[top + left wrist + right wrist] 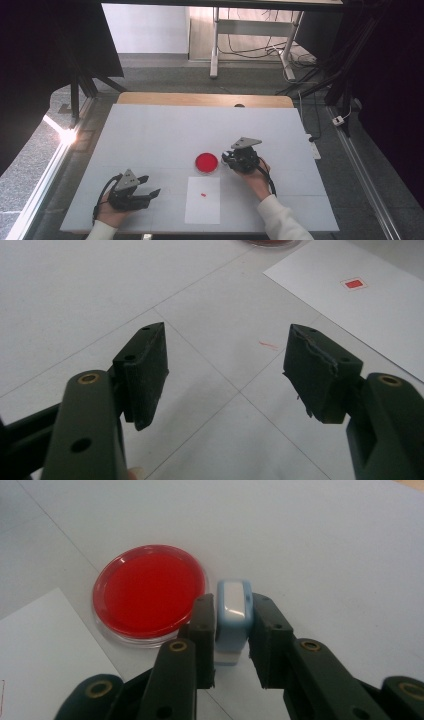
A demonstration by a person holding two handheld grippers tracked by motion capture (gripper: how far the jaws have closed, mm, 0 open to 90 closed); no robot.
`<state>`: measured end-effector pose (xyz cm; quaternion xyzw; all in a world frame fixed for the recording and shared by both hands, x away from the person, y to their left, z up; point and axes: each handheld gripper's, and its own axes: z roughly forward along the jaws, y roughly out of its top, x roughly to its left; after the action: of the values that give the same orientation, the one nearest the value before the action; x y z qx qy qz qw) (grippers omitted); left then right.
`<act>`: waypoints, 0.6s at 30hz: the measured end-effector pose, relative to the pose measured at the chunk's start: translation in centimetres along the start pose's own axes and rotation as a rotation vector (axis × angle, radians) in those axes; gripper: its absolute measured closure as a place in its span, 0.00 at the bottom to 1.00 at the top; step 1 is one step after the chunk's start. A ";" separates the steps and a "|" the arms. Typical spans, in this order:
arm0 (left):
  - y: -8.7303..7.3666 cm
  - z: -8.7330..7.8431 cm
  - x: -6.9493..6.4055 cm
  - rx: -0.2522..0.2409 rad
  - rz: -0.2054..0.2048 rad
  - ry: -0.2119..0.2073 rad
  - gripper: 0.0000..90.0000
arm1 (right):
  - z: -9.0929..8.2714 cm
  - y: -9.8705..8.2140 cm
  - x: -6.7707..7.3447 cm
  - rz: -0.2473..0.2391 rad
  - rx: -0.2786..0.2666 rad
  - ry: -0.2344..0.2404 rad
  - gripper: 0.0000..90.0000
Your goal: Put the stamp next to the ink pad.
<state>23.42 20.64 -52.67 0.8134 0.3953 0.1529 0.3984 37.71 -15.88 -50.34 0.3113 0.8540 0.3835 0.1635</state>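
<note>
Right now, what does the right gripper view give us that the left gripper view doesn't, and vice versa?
Right gripper view alone: the right gripper shut on a light blue stamp, held beside the whole red ink pad.
Left gripper view alone: the left gripper open with nothing between its jaws, the red rectangular stamp mark seen clearly on the paper, and a faint red streak on the table.
Both: the white table, the white paper sheet, and at least an edge of the red pad.

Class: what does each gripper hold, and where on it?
Right gripper clamps a light-blue stamp by its sides. Left gripper is open, holding nothing.
</note>
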 end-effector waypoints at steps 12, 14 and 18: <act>0.0 0.0 0.0 0.001 0.000 -0.001 0.38 | 0.0 -0.1 -0.3 0.040 -0.017 0.000 0.62; 0.0 0.0 0.0 0.002 -0.001 -0.001 0.38 | 0.0 -0.1 -0.3 0.042 -0.022 0.002 0.62; -0.1 0.0 0.1 0.003 -0.001 -0.002 0.38 | -0.4 -0.2 -0.5 0.051 -0.044 0.024 0.56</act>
<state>23.48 20.73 -52.75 0.8139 0.3956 0.1515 0.3977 37.80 -16.54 -50.16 0.3247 0.8390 0.4102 0.1499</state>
